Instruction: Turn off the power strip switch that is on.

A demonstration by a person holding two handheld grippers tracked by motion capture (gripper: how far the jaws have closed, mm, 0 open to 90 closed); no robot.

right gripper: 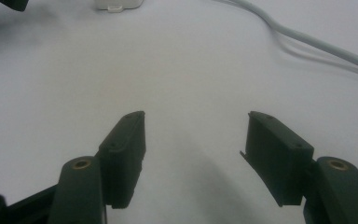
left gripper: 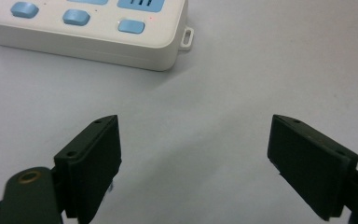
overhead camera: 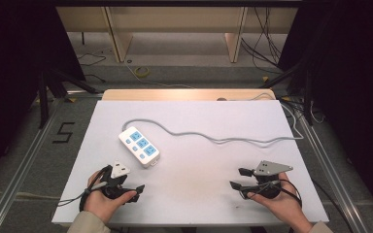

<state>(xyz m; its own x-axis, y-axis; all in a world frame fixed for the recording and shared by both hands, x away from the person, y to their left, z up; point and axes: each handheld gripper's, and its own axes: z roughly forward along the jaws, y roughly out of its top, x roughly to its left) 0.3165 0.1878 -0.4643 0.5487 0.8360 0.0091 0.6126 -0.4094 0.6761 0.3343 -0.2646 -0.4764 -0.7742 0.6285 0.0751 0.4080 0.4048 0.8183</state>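
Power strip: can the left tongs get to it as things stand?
Probably yes. The left tongs are open and empty, the power strip lies just ahead of them, and bare table lies between.

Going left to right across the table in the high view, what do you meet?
Left gripper, jaws open, in the person's left hand → white power strip with blue sockets → its grey cable trailing off to the right → right gripper, jaws open, in the right hand.
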